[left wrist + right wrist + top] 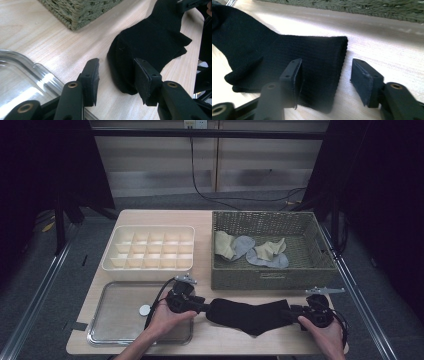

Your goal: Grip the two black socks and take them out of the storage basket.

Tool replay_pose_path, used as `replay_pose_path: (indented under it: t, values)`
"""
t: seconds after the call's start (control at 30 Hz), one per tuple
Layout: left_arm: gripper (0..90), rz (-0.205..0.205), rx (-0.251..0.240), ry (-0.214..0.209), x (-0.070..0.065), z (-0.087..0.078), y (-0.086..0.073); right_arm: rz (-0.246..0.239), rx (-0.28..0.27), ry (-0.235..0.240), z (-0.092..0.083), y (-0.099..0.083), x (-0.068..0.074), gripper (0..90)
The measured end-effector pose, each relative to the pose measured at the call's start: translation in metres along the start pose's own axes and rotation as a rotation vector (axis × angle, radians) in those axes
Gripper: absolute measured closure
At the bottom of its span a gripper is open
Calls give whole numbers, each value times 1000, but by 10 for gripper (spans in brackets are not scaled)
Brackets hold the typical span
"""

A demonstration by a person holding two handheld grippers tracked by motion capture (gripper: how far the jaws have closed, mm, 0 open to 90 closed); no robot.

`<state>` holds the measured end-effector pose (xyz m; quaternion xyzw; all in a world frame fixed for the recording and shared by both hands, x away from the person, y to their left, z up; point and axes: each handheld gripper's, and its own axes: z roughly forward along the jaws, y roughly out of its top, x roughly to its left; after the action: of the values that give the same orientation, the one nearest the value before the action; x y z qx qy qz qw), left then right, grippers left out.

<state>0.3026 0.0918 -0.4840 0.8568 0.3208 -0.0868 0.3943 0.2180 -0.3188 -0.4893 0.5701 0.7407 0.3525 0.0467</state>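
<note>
**Black sock flat on the tabletop, both claws apart**

I hold a claw in each hand at the near edge of the tabletop (210, 217). Between them lies the black sock (250, 315) — stretched sideways, flat on the wood, just in front of the woven basket (272, 276).

My left claw (117, 75) sits at the sock's rounded toe end. Its jaws stand well apart; the toe lies between them, close to one pad, but neither pad presses on the cloth. So this claw has hold of nothing.

My right claw (325, 77) sits at the ribbed cuff end. Its jaws are parted too — one pad hangs over the cuff, the other stands clear of the cuff's edge above bare wood. Nothing is gripped here either.

To my left, touching the near edge, is a shallow metal tray (112, 332) with a small round white thing (144, 310) in it. Behind the tray stands a cream divided box (115, 265). Inside the basket lie several light socks (252, 251), beige and grey, in a loose pile.
</note>
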Motion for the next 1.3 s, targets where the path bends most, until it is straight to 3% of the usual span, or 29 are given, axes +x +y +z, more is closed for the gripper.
replay_pose_path:
  t: [0.03, 0.07, 0.17, 0.37, 0.6, 0.83, 0.97, 1.2, 1.3]
  values:
    - [563, 5, 1, 11, 0, 1, 0, 12, -5, -2, 0, 0, 0, 386]
    - [571, 3, 13, -6, 0, 1, -1, 17, -8, -13, 1, -1, 0, 376]
    - [571, 0, 20, 5, -1, 5, -2, 5, -13, -30, 2, -1, 1, 391]
    - [598, 26, 49, 11, -6, 12, -3, -7, 1, -11, 5, -2, 7, 650]
    - [601, 26, 52, -10, -6, 15, -4, 46, -18, 54, 3, -2, 3, 785]
    - [582, -2, 37, -15, -3, 10, -4, 66, -77, 117, -7, 4, 2, 816]
    - [570, 5, 42, -23, -3, 8, -3, 69, -98, 142, -13, 8, 3, 821]
    - [558, 10, 53, -11, -3, 1, 0, 64, -107, 148, -18, 12, 6, 823]
    - [559, -16, 10, -18, -1, -3, -2, 56, -111, 148, -22, 13, 8, 824]
